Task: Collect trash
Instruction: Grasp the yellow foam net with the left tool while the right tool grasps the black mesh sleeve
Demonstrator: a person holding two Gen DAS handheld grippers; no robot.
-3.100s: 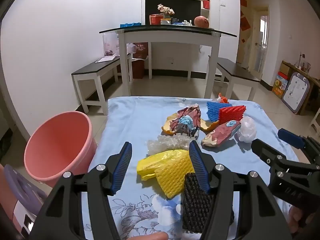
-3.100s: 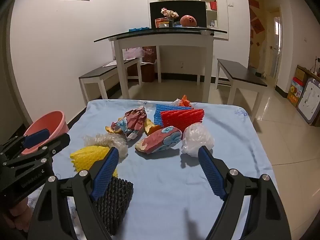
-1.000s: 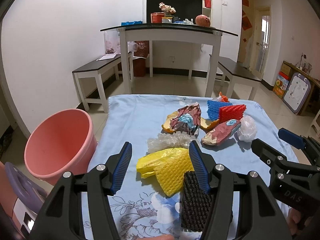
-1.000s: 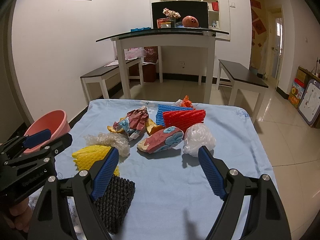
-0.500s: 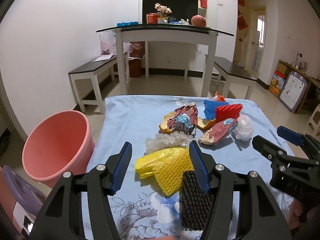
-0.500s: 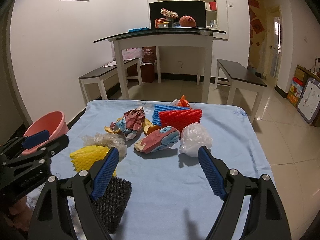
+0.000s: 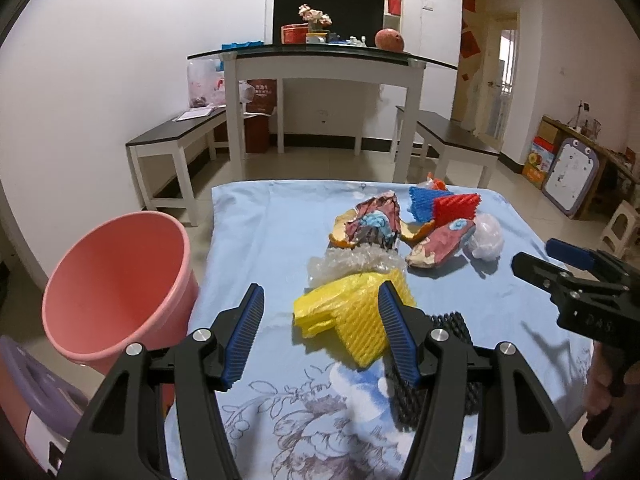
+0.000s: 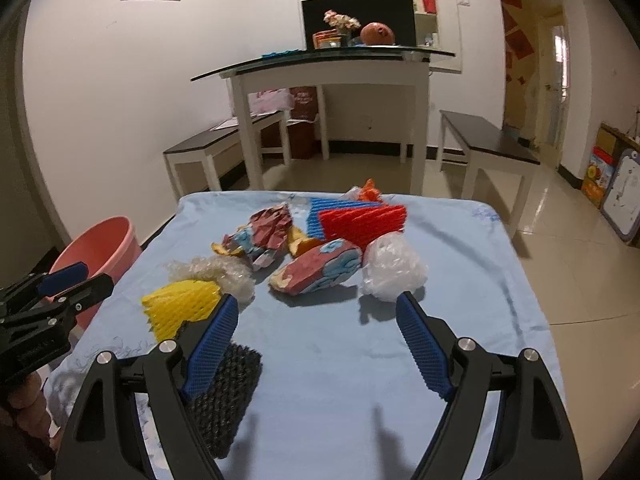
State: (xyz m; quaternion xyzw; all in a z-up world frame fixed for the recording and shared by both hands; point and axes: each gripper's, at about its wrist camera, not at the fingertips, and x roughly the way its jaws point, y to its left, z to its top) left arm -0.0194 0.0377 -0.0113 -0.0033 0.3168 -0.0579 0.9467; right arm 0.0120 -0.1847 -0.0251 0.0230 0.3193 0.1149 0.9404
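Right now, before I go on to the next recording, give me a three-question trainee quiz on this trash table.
1. True or false: the left gripper is shut on the yellow foam net.
2. Which side of the table does the pink bucket stand on? A left, B right, C far end.
3. Fill in: the piece of trash lying nearest the camera, by the right gripper, is the ____ foam net.

Key
1. False: both grippers are open and hold nothing.
2. A.
3. Black.
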